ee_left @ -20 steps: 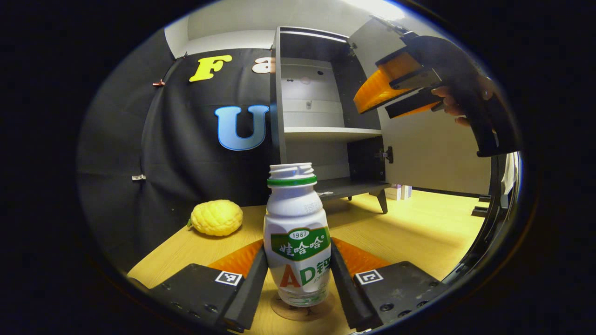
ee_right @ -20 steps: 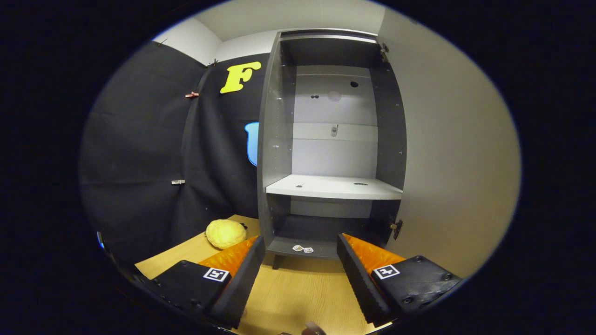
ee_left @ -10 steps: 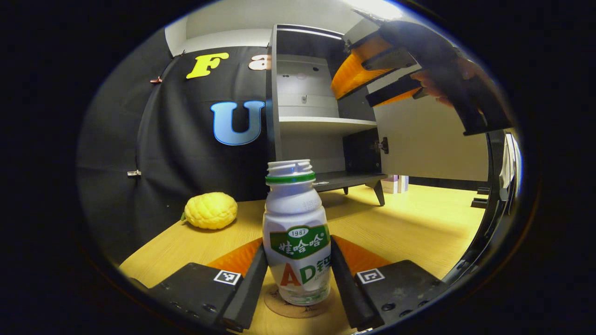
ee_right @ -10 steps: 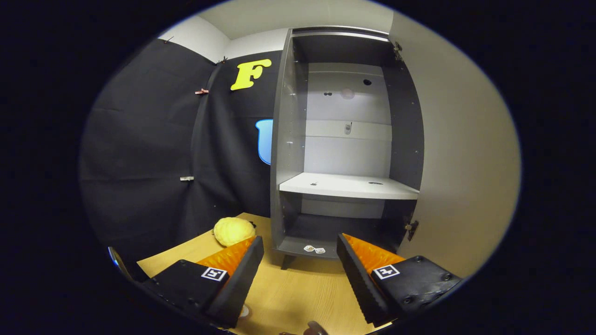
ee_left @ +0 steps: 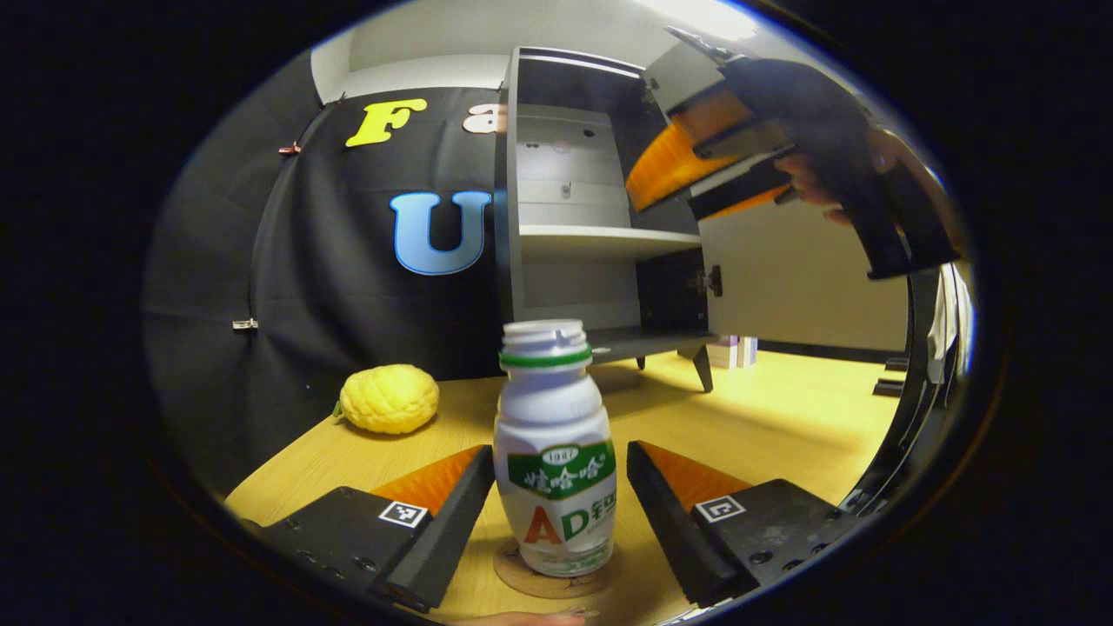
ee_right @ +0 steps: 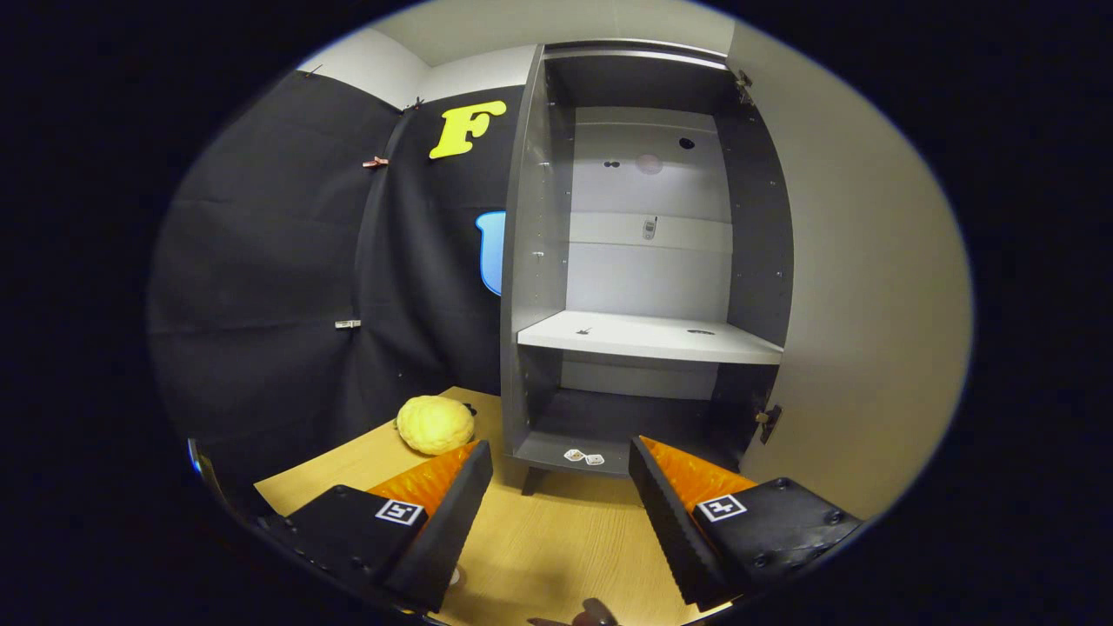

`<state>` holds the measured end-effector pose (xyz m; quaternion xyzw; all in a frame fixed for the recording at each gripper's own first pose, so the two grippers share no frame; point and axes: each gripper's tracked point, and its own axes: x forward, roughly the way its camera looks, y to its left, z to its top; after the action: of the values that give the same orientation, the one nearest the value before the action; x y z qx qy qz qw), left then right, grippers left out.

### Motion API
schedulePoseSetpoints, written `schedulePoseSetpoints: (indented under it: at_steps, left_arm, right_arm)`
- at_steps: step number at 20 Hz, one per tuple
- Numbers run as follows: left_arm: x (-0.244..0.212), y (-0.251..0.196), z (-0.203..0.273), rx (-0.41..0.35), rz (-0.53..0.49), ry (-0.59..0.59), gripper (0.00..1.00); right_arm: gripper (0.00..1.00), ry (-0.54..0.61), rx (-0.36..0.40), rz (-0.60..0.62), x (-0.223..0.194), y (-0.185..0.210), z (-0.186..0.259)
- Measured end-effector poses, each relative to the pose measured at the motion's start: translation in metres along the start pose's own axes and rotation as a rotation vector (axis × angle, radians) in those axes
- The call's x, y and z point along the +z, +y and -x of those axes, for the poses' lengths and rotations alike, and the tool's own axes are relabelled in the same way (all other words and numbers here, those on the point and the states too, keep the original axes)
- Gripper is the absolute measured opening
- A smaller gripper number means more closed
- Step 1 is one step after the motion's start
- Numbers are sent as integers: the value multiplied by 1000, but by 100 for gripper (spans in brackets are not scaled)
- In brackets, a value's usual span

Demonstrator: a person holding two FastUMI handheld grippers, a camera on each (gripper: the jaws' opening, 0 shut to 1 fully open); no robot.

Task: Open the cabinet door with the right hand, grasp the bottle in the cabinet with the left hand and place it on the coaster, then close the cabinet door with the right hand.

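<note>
The bottle [ee_left: 554, 474] stands on the coaster [ee_left: 548, 581], left claw [ee_left: 556, 513] spread — placing looks done; next, the spread right claw [ee_right: 561, 513] must close the cabinet door [ee_right: 869, 287].

This is a staged recording booth rather than a lived-in home: black cloth [ee_right: 287, 261] pinned up as a wall, a small grey cabinet [ee_right: 643, 261] standing open on a pale wooden counter [ee_left: 783, 426], and a lone yellow toy fruit [ee_left: 388, 398] beside it.
</note>
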<state>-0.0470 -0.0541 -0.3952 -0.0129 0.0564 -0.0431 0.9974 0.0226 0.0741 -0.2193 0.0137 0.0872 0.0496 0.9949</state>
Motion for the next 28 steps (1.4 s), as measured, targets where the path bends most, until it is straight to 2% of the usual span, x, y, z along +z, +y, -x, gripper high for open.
schedulePoseSetpoints:
  at_steps: [4, 6, 9, 13, 14, 15, 16, 17, 18, 19, 20, 21, 22, 24, 25, 26, 28]
  left_arm:
    - [58, 6, 1, 8, -54, -41, 96]
    - [103, 3, 10, 8, -103, -77, 96]
    - [160, -20, 19, -38, -129, -111, 96]
    - [222, -55, 46, -67, -137, -92, 96]
    - [234, -67, 52, -91, -136, -88, 99]
    - [246, -78, 58, -115, -140, -87, 95]
    - [257, -88, 63, -136, -137, -84, 96]
    - [262, -100, 65, -168, -125, -69, 96]
    - [267, -114, 64, -210, -99, -52, 92]
    - [273, -126, 65, -242, -70, -44, 96]
    - [280, -136, 65, -267, -39, -43, 100]
    - [288, -146, 64, -289, -11, -47, 100]
    - [296, -155, 61, -309, 5, -56, 96]
    - [311, -165, 51, -313, -10, -91, 99]
    - [316, -169, 47, -308, -35, -109, 99]
    - [322, -173, 44, -296, -61, -130, 96]
    - [324, -183, 39, -290, -79, -150, 96]
  right_arm:
    - [98, -7, -37, 38, 21, -13, 20]
    - [98, 6, -44, 29, 34, -16, 35]
    - [98, -9, -61, 3, 66, -27, 65]
    - [98, -13, -34, -78, 101, -36, 127]
    - [98, -19, -52, -80, 108, -46, 144]
    - [95, -25, -86, -83, 112, -60, 160]
    - [98, -32, -115, -98, 118, -73, 178]
    - [98, -35, -125, -126, 123, -77, 198]
    - [95, -32, -126, -147, 125, -81, 217]
    - [98, -28, -142, -148, 123, -88, 232]
    - [98, -29, -181, -132, 121, -104, 247]
    - [98, -34, -227, -114, 120, -121, 258]
    - [98, -41, -272, -107, 120, -138, 268]
    - [95, -70, -335, -123, 128, -171, 284]
    - [98, -94, -364, -140, 134, -190, 289]
    - [94, -114, -381, -146, 140, -206, 291]
    - [98, -149, -418, -133, 149, -240, 290]
